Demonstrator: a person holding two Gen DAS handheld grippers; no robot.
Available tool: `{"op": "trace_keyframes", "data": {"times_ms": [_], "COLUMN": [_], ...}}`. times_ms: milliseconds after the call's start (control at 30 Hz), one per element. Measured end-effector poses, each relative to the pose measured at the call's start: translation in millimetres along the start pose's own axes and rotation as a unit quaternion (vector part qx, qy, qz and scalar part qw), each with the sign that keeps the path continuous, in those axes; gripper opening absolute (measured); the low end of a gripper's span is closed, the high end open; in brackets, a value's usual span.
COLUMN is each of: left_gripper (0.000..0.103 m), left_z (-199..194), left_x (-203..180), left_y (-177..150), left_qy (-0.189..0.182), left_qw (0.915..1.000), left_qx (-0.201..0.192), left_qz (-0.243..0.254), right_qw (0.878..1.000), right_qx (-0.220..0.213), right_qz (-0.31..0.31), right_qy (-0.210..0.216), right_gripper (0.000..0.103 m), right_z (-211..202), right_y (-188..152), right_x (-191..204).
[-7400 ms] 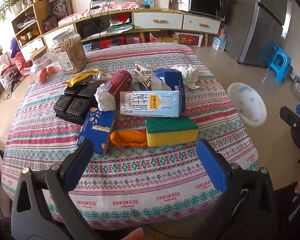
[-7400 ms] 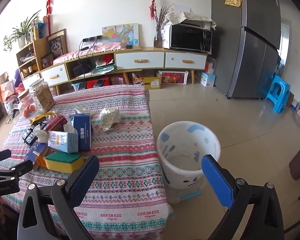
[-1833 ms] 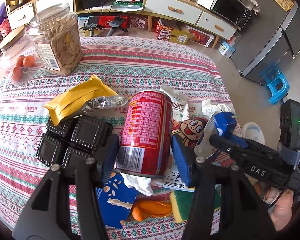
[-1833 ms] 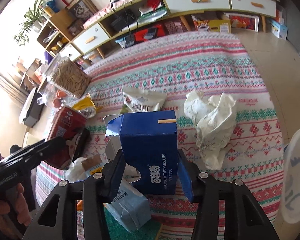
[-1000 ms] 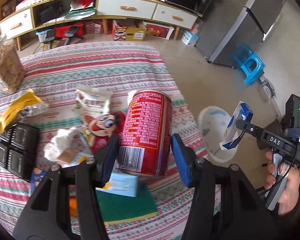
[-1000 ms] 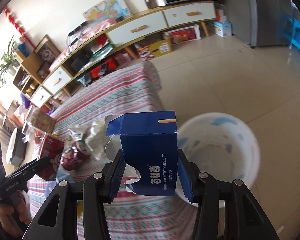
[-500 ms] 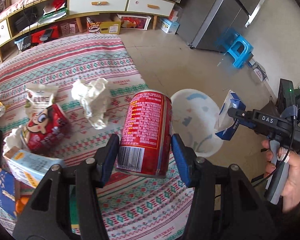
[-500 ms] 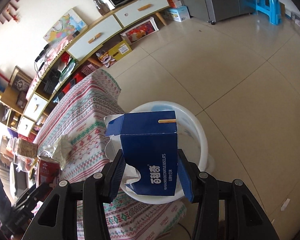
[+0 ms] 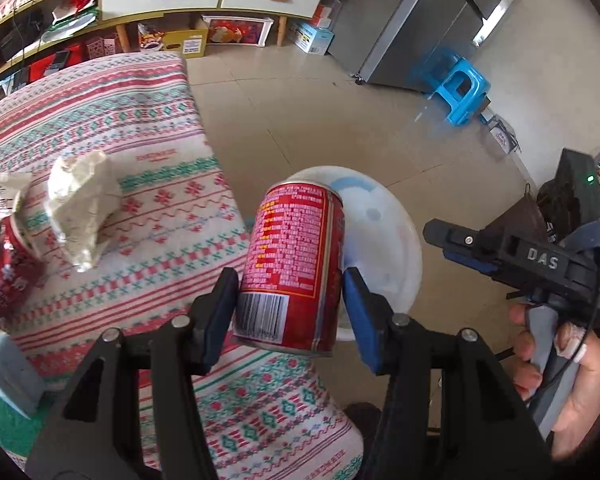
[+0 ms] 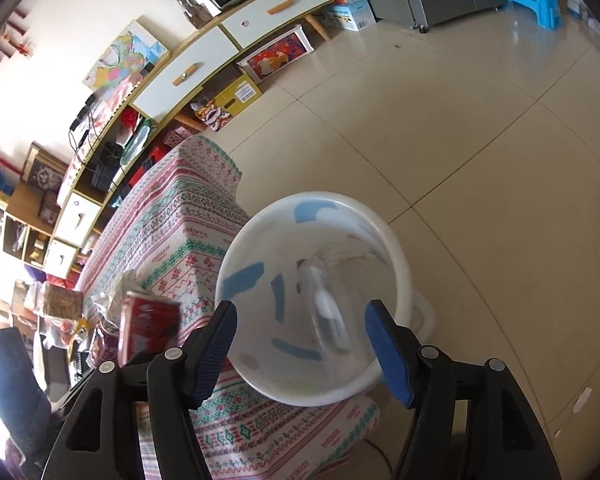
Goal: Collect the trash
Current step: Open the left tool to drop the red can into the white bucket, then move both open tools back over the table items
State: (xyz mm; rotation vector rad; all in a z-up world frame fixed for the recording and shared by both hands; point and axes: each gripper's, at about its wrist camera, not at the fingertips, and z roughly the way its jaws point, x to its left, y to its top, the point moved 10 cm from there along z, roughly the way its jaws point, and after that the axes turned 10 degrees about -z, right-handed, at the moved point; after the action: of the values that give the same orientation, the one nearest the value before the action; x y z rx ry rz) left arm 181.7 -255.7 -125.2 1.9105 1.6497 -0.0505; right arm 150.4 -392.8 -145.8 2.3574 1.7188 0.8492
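My left gripper (image 9: 290,306) is shut on a red drink can (image 9: 294,264) and holds it upright in the air at the table's right edge, just left of the white trash bin (image 9: 396,240). My right gripper (image 10: 302,338) is open and empty, directly above the bin (image 10: 380,232). A blurred shape (image 10: 324,304) inside the bin may be the blue box. The can (image 10: 148,330) also shows at the left in the right wrist view. The right gripper (image 9: 480,252) appears at the right of the left wrist view.
The table with a patterned cloth (image 9: 140,128) holds crumpled paper (image 9: 82,208), a red snack bag (image 9: 0,264) and a milk carton (image 9: 4,376). A blue stool (image 9: 466,94) and a fridge (image 9: 420,28) stand across the tiled floor. A low cabinet (image 10: 228,52) lines the wall.
My right gripper has opened and the blue box has left it, over the bin. My left gripper has carried the can further right toward the bin.
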Motion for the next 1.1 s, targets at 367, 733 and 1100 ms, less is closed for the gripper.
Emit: {"op": "trace_keyframes", "data": {"times_ms": [367, 733, 1100], "left_gripper": [0.055, 0.063, 0.084], "left_z": [35, 33, -6], "left_x": [-19, -22, 25], "left_y": [4, 7, 16], "left_qy": [0.001, -0.008, 0.038], "left_qw": [0.9998, 0.9998, 0.9992], "left_qx": [0.022, 0.021, 0.002], "left_qz": [0.001, -0.002, -0.014], "right_qw": [1.000, 1.000, 0.999], "right_qx": [-0.001, -0.014, -0.025], "right_qz": [0.007, 0.009, -0.016], "right_qy": [-0.017, -0.018, -0.023], "right_gripper": [0.071, 0.073, 0.075], "right_z": [-18, -30, -37], "right_y": [-9, -8, -5], "right_x": [-24, -29, -9]}}
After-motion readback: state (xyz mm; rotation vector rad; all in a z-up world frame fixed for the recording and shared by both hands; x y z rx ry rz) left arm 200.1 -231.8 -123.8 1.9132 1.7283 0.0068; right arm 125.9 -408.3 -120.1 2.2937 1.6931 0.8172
